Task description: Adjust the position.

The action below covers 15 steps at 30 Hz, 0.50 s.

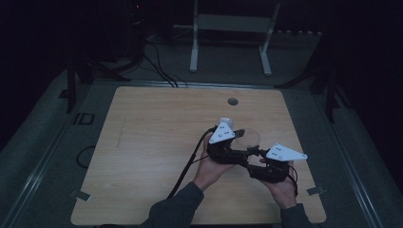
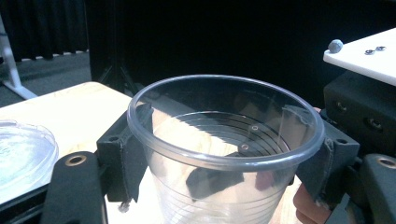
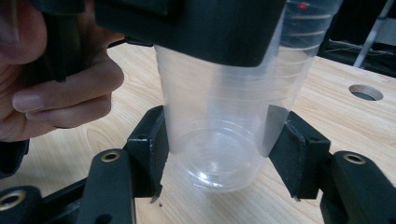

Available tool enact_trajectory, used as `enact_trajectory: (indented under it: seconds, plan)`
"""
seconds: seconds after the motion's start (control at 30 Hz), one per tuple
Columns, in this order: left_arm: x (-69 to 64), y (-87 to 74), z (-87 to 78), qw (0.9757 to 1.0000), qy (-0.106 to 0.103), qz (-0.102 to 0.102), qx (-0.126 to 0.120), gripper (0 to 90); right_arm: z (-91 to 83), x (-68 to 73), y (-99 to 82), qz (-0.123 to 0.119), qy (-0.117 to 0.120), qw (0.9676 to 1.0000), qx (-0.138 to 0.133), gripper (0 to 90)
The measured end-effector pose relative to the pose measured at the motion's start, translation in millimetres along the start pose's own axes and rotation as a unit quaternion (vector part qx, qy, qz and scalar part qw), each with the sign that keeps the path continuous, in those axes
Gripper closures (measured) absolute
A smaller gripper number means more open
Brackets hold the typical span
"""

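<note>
Overhead: dim room, wood table; both grippers clamp clear cup.

overhead view, close gripper views (shared cup)

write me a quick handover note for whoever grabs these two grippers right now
Left gripper: jaws clamp the clear plastic cup just under its rim, cup upright.
Right gripper: jaws press the same cup near its base, which hangs above the wooden table.
A clear lid lies on the table beside the left gripper.
Done: cup lifted and gripped at both ends.
Left: probably pulling nested cups apart or fitting the lid; can't tell which.
</note>
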<state>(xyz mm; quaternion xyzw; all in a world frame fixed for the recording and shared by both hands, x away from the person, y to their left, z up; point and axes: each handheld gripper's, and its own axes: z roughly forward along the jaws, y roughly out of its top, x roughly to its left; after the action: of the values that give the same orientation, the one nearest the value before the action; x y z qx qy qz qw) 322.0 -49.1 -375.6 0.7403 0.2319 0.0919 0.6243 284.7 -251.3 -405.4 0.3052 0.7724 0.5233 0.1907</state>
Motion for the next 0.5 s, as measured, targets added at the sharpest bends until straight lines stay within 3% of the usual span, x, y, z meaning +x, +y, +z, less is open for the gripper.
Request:
enact_trajectory:
  seconds: [0.5]
  plan:
    - [-1.2, -0.3, -0.8, 0.9998, 0.012, 0.014, -0.004, 28.8, -0.7, -2.1, -3.0, 0.0, -0.011, 0.9999, 0.009, 32.6]
